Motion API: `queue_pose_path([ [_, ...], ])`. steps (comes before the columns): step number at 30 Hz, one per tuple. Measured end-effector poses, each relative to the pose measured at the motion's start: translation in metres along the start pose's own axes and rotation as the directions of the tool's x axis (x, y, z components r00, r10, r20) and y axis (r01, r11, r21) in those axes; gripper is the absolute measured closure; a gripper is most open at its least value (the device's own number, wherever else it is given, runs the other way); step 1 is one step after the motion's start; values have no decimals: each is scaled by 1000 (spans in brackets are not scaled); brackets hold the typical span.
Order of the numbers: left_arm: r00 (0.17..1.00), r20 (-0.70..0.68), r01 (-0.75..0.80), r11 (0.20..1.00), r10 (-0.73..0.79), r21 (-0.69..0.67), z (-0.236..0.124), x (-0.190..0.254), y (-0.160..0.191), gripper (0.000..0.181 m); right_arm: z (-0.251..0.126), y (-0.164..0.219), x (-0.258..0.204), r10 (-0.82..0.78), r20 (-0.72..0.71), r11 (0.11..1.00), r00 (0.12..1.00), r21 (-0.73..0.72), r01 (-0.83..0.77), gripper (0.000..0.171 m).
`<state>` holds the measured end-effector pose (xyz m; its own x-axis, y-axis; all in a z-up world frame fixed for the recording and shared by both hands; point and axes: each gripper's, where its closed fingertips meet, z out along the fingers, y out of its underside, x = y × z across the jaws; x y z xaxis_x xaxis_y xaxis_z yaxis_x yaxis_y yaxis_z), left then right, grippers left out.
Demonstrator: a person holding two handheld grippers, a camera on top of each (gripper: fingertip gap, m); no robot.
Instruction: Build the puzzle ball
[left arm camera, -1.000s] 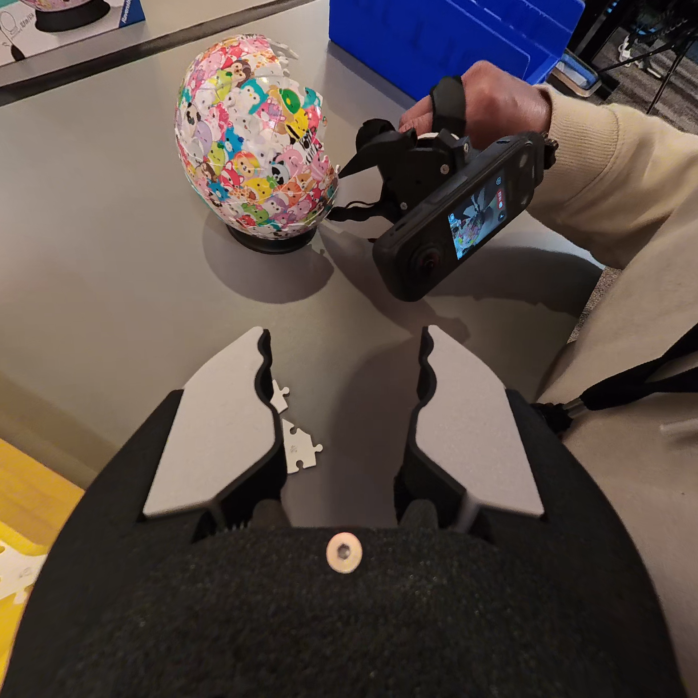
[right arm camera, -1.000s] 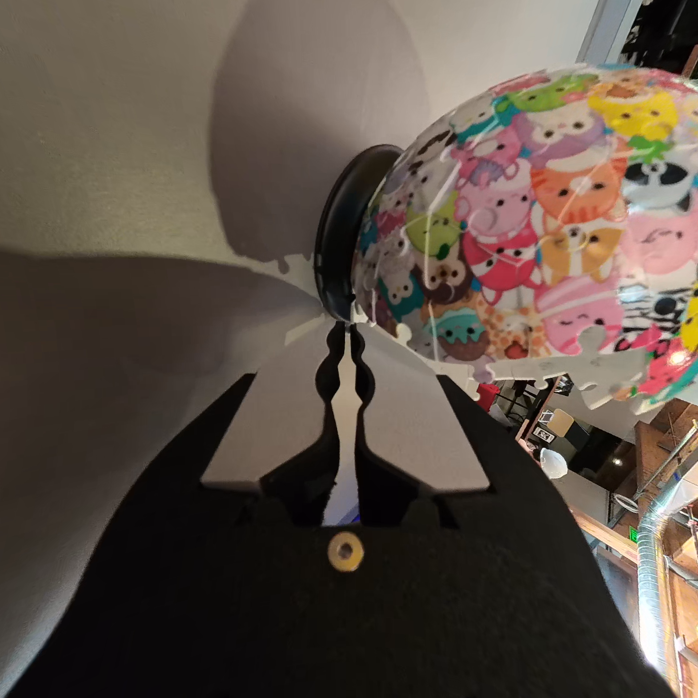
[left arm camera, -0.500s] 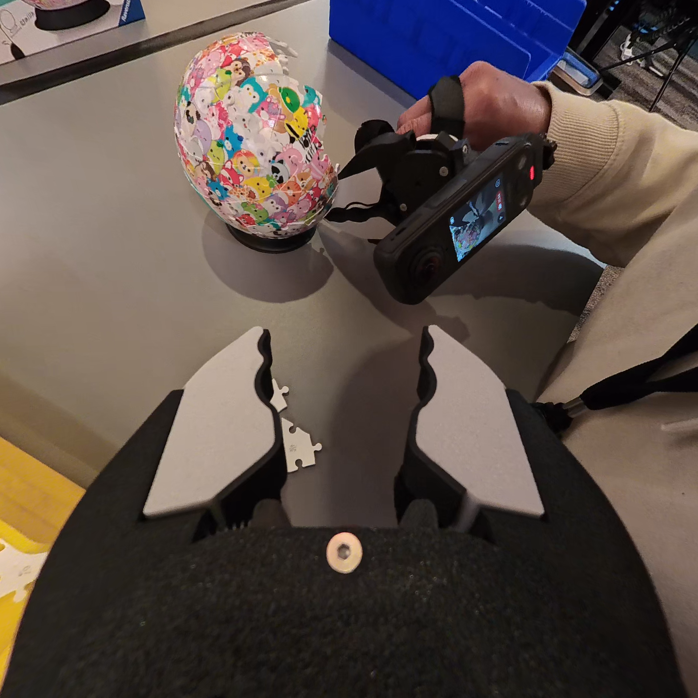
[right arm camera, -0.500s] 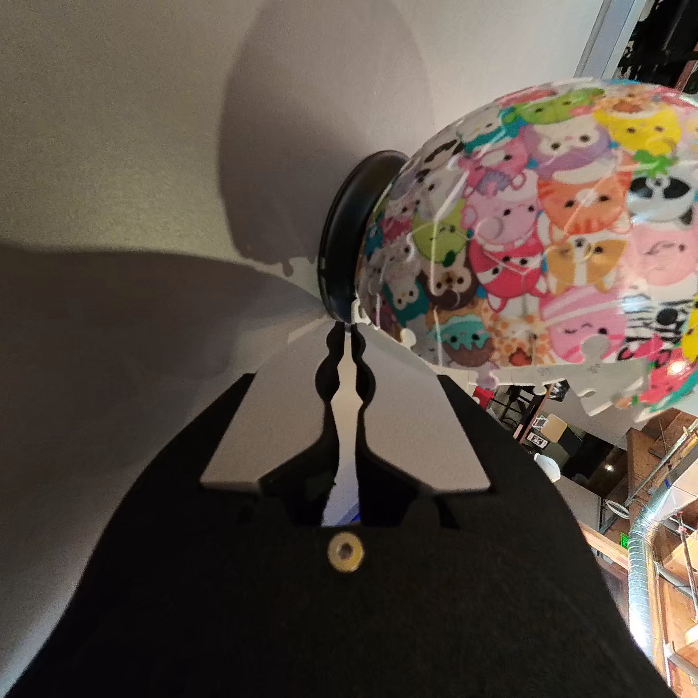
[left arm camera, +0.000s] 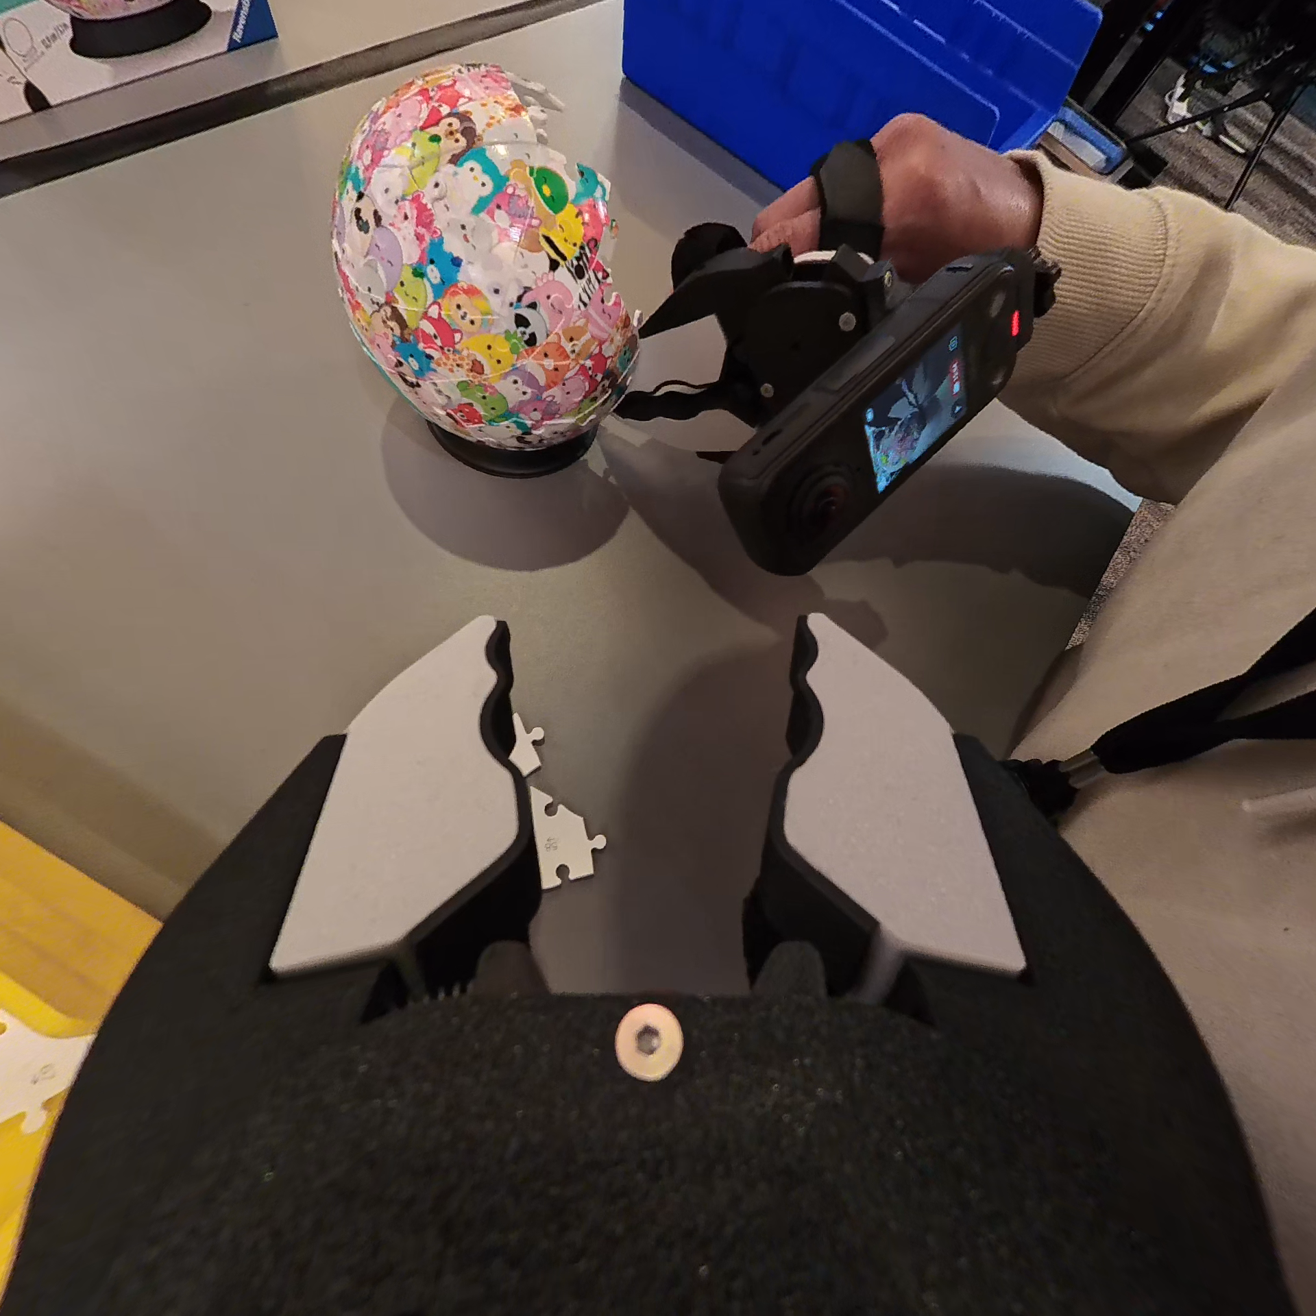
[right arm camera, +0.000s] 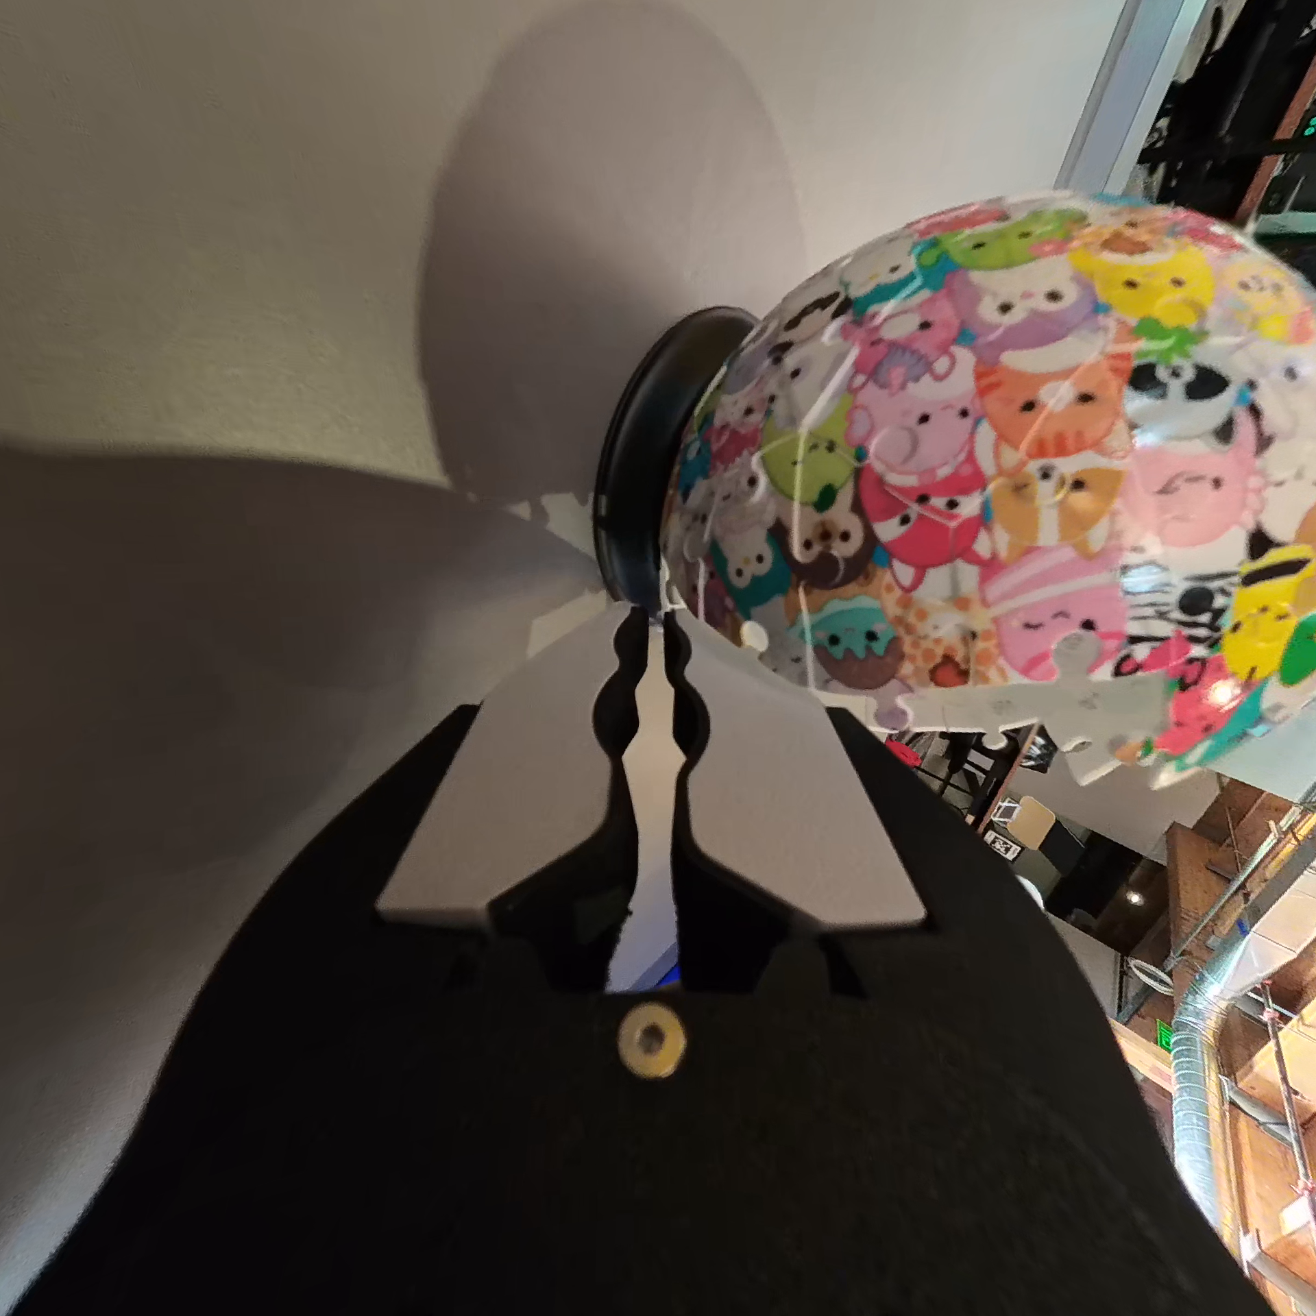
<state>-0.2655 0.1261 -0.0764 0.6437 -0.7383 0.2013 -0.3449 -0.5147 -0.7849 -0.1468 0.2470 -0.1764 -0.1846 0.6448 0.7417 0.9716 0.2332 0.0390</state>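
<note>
The colourful puzzle ball (left arm camera: pixel 477 285), partly built with an open jagged top, sits tilted on a black stand (left arm camera: pixel 509 456) on the grey table (left arm camera: pixel 178 427). My right gripper (left arm camera: pixel 634 363), held by a hand, is at the ball's lower right side. In the right wrist view its tips (right arm camera: pixel 655 616) are pinched with only a thin gap on the ball's (right arm camera: pixel 997 484) lower edge beside the stand (right arm camera: pixel 655 441). My left gripper (left arm camera: pixel 651 634) is open and empty above the table. Two white pieces (left arm camera: pixel 566 844) lie face down by its left finger.
A blue bin (left arm camera: pixel 854 78) stands behind the ball. The puzzle's box (left arm camera: pixel 107 43) lies at the far left. A yellow tray (left arm camera: pixel 43 997) with white pieces is at the lower left. A person's cream sleeve (left arm camera: pixel 1175 320) reaches in from the right, over the table's edge. Across from one pair of fingers to the other is roughly 20 cm.
In the right wrist view the ball has shifted and turned slightly against the gripper. The left gripper and the loose pieces have not moved.
</note>
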Motion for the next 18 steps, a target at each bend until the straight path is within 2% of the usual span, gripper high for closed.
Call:
queue_pose_path([
  [7,1000,1,1,1000,-1,-1,0,0,1,107,-4,0,1,-1,-16,1000,1000,27,2,164],
  [11,1000,1,3,1000,-3,-1,0,0,1,107,-15,3,10,49,-89,983,995,178,-33,151],
  [13,1000,-1,3,1000,-3,0,0,0,0,107,-16,14,14,135,-98,964,986,244,-107,139],
  [14,1000,-2,2,1000,-2,2,0,1,0,107,-16,16,13,207,-53,934,977,307,-181,136],
  [16,1000,-6,3,1000,-3,2,1,1,0,107,-22,13,10,332,73,839,940,433,-330,119],
  [18,1000,-9,2,1000,-2,3,3,3,-1,107,-34,1,9,408,232,697,883,546,-465,111],
])
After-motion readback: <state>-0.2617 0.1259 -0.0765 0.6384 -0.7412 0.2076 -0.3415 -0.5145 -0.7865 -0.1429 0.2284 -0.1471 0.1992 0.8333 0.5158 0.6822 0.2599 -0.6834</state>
